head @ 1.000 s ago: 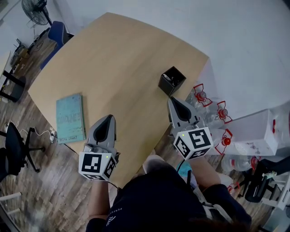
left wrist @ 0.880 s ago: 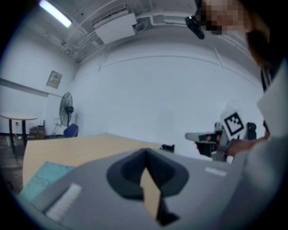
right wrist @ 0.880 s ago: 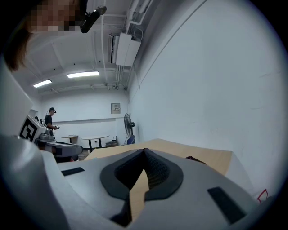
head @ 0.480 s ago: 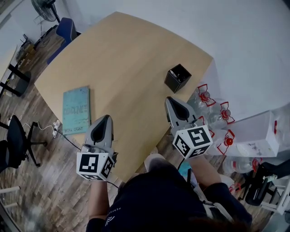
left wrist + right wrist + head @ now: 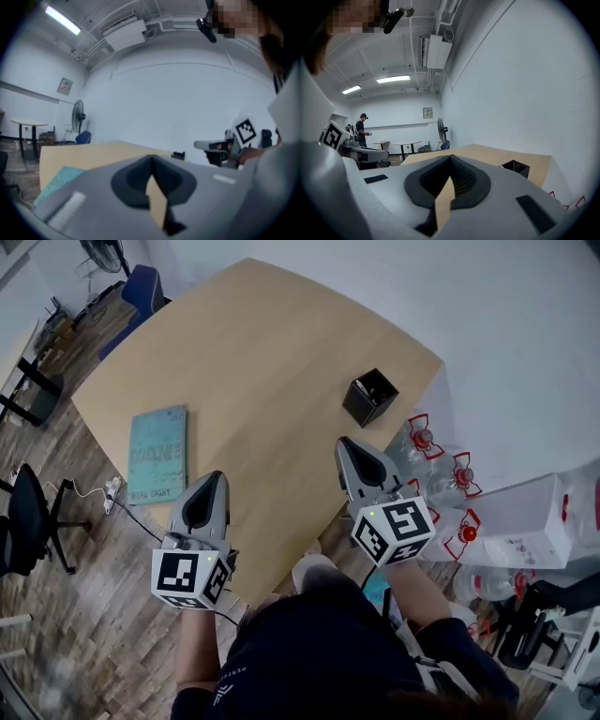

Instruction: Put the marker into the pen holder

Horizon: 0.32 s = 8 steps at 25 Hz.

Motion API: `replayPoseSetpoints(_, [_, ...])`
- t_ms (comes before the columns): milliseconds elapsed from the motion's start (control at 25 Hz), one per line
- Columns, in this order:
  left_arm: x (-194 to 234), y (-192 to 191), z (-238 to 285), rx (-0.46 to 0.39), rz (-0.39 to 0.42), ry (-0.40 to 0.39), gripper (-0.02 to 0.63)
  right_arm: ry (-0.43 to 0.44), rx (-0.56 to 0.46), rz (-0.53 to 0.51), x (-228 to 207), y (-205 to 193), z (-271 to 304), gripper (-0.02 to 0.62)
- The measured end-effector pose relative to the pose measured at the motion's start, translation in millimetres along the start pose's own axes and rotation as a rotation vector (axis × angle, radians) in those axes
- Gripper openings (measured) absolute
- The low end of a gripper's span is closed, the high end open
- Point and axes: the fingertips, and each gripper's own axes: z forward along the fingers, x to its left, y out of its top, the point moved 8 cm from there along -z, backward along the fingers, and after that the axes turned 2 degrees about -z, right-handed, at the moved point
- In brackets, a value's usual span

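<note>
The black square pen holder (image 5: 369, 397) stands open-topped near the right edge of the light wooden table (image 5: 253, 352). It also shows small in the left gripper view (image 5: 178, 154) and at the right of the right gripper view (image 5: 515, 168). No marker shows in any view. My left gripper (image 5: 212, 479) hovers at the table's near edge, jaws shut and empty (image 5: 151, 159). My right gripper (image 5: 345, 444) is held a short way in front of the pen holder, likewise shut with nothing in it (image 5: 450, 157).
A teal book (image 5: 157, 454) lies on the table's left part. Water bottles with red handles (image 5: 422, 439) stand on the floor right of the table. Office chairs (image 5: 28, 521) and a fan (image 5: 105, 251) stand around it. A person (image 5: 361, 129) stands far off.
The head view has shifted a little. Both grippers have drifted slightly left and back from the pen holder, and both stay shut.
</note>
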Motion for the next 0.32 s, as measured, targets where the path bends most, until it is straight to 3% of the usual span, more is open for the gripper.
replayPoseSetpoints(320, [-1.0,-1.2,2.2,-0.001,-0.001,0.001,0.008,-0.003,0.017,0.0,-2.2,-4.9,-1.8,0.0])
